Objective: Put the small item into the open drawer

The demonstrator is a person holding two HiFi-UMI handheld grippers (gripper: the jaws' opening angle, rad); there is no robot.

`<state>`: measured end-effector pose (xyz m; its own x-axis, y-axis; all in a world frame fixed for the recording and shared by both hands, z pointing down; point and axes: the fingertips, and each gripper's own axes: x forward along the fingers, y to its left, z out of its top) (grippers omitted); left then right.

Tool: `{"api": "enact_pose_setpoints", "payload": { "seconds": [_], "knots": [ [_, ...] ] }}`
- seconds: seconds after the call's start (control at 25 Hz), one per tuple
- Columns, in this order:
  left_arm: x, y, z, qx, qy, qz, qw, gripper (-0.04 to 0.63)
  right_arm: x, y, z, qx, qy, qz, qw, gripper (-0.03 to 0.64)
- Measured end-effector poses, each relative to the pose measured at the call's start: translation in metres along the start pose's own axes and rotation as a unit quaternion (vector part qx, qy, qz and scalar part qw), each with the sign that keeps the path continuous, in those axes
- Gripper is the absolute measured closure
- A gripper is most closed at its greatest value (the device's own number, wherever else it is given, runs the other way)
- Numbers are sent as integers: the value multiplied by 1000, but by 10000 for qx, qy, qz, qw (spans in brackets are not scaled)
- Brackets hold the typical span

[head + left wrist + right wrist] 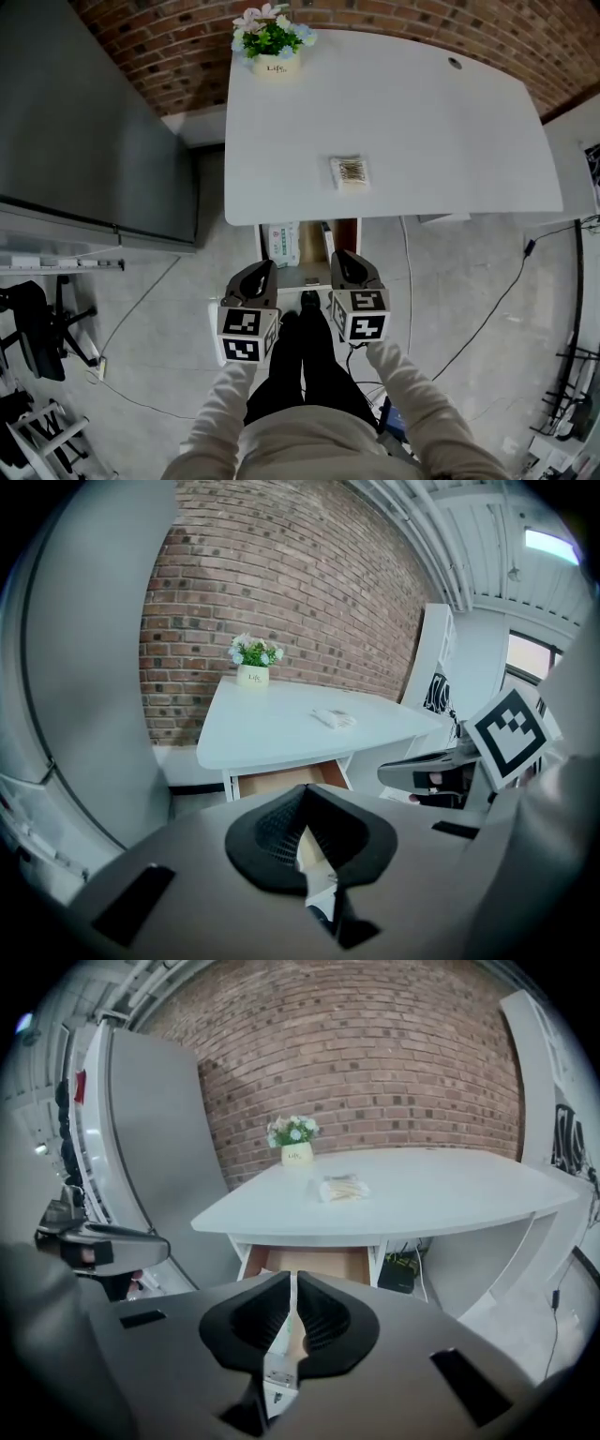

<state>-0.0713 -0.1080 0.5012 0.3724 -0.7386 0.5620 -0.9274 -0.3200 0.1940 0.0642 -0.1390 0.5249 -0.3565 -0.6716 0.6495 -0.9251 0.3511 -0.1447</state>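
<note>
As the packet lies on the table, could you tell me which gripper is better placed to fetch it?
Likely right. In the head view the right gripper sits almost in line with the packet, while the left gripper is offset to its left. The right jaws are closing on nothing and must reopen.

A white pot of flowers (pixel 276 54) stands at the far edge of the pale surface (pixel 422 122), close to the brick wall (pixel 394 19). A tall grey cabinet (pixel 84 122) stands to its left. A black cable (pixel 495 302) trails across the floor (pixel 450 281), and a dark chair (pixel 33 328) sits far left.
</note>
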Motion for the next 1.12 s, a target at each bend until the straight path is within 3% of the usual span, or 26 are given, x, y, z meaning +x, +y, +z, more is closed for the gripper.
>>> {"api": "enact_pose_setpoints", "payload": {
  "seconds": [0.6, 1.12],
  "knots": [
    [-28, 7, 20, 70, -262, 69, 9996, 578, -67, 18, 45, 49, -836, 159, 9964, 589],
    [-45, 4, 28, 310, -372, -29, 9988, 578, -98, 19, 46, 3, -1018, -90, 9948, 591]
  ]
}}
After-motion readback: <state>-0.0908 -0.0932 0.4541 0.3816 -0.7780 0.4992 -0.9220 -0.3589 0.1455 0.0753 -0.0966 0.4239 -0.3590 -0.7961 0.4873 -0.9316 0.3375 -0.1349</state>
